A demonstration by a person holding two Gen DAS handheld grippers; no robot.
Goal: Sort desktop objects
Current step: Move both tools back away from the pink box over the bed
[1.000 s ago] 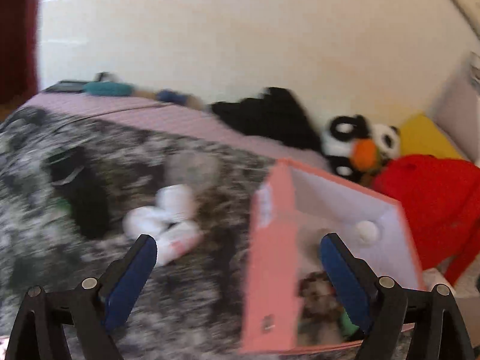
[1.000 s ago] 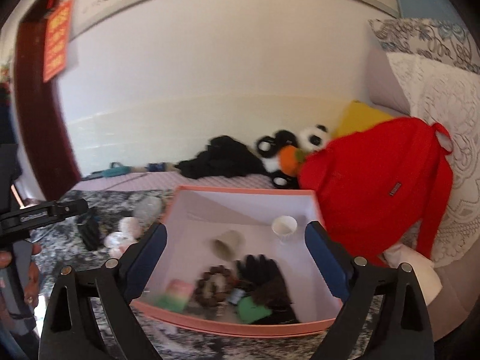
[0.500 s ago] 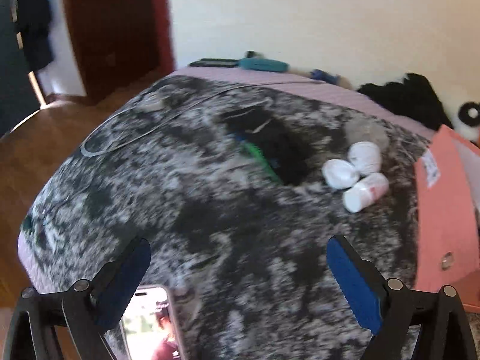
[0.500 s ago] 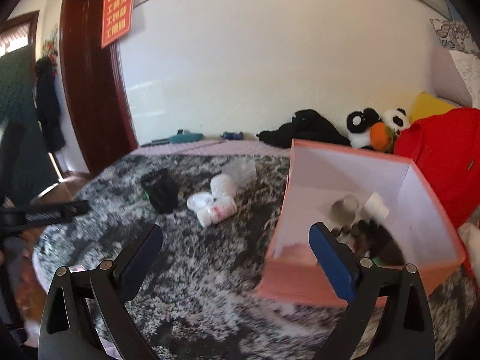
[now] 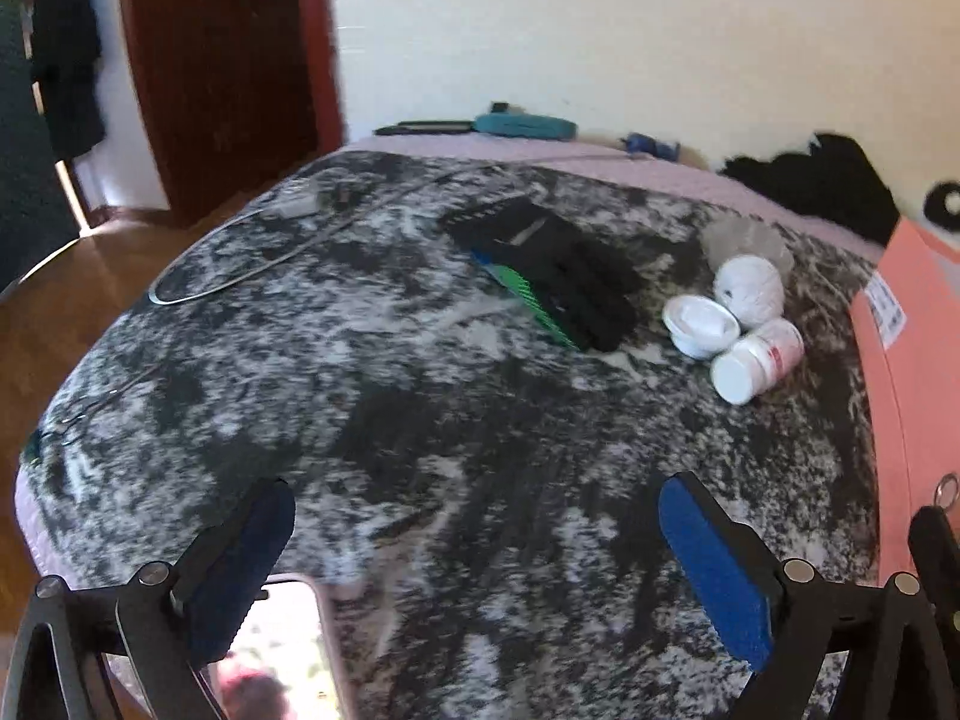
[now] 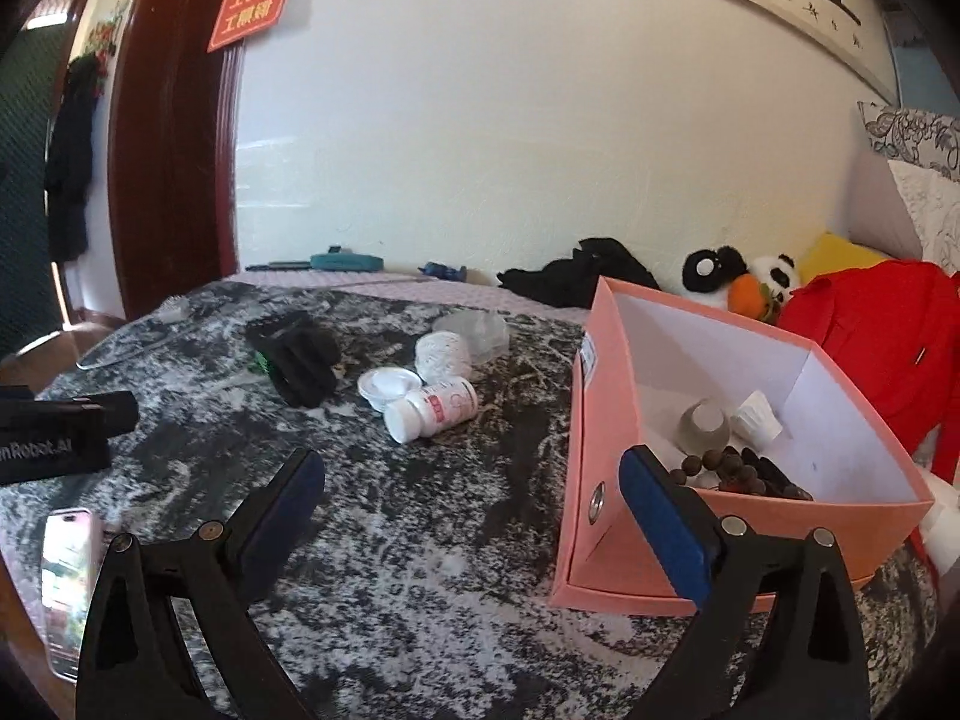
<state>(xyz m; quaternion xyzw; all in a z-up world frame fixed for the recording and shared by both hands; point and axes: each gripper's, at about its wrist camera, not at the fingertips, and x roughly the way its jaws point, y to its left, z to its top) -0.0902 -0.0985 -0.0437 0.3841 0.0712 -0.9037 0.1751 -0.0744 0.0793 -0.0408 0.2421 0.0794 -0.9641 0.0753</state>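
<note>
Black-and-white mottled blanket (image 6: 420, 510) covers the bed, all loose items lie on it. Left tool (image 5: 477, 540) hangs over bare blanket, jaws wide and just been opening, nothing between them. Right tool (image 6: 471, 510) also spread wide, empty, low over the blanket just left of the pink box (image 6: 576, 480).

Loose cluster mid-blanket: black glove (image 5: 564, 276) lying on a green comb (image 5: 522, 294); right of it a white cap or small dish (image 5: 699, 324), touching a white pill bottle (image 5: 756, 360) on its side, a white yarn ball (image 5: 750, 288) just behind, and a clear crumpled plastic thing (image 5: 744, 240) behind that.

Pink box holds a grey round object (image 6: 705, 423), a small white cup (image 6: 759, 414) on its side, brown beads (image 6: 729, 468) and something dark beside them, partly hidden by the front wall.

Phone (image 6: 69, 588) with lit screen lies at the near left edge, under the left tool's left finger in the left wrist view. Thin cable (image 5: 240, 264) loops at the far left. Panda plush (image 6: 738, 282), red bag (image 6: 882, 336), black cloth (image 6: 576, 279) behind.
</note>
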